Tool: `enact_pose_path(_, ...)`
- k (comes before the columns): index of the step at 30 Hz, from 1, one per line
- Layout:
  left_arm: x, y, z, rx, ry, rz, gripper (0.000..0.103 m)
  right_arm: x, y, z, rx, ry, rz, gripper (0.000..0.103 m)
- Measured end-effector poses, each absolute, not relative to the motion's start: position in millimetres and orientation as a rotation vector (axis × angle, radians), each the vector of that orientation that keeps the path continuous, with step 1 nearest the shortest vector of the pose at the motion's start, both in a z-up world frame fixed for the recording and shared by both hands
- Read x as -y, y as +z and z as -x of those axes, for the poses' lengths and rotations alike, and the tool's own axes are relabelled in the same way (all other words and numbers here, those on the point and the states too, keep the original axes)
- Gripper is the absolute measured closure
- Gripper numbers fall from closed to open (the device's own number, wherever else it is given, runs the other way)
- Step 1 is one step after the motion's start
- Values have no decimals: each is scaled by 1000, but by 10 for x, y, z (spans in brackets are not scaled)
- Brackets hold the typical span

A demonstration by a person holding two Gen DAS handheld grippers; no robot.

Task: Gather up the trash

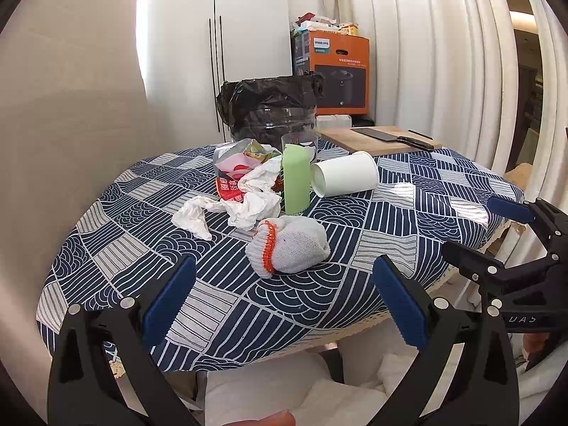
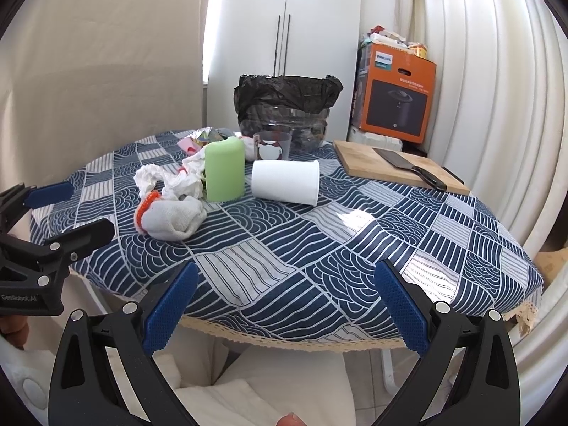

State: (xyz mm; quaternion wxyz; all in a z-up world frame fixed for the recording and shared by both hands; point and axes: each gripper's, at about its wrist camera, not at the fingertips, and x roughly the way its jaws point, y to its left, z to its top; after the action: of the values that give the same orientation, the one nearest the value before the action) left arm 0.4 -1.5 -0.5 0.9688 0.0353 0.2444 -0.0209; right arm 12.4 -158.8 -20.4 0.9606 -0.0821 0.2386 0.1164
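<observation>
A trash bin with a black bag (image 1: 269,106) (image 2: 284,106) stands at the table's far side. In front of it lie a balled grey glove with an orange cuff (image 1: 289,245) (image 2: 170,218), crumpled white tissue (image 1: 234,206) (image 2: 167,181), a green cup upside down (image 1: 296,177) (image 2: 224,170), a white paper cup on its side (image 1: 346,174) (image 2: 285,181), a red snack wrapper (image 1: 230,186) and a clear cup (image 2: 273,145). My left gripper (image 1: 284,298) is open and empty, near the front edge, short of the glove. My right gripper (image 2: 285,301) is open and empty at the front edge.
A wooden cutting board (image 1: 355,138) (image 2: 358,159) with a cleaver (image 2: 408,167) lies at the table's far right. An orange Philips box (image 1: 337,71) (image 2: 397,92) stands behind it. The table has a blue patterned cloth (image 2: 355,248). White cabinet doors are behind.
</observation>
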Motion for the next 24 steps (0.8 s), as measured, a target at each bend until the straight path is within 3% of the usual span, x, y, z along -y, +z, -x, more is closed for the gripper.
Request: enact_pose_path(24,-21,-20,-95,-517,-48,-57,6,1611,-205,-200,-491,212,171,8)
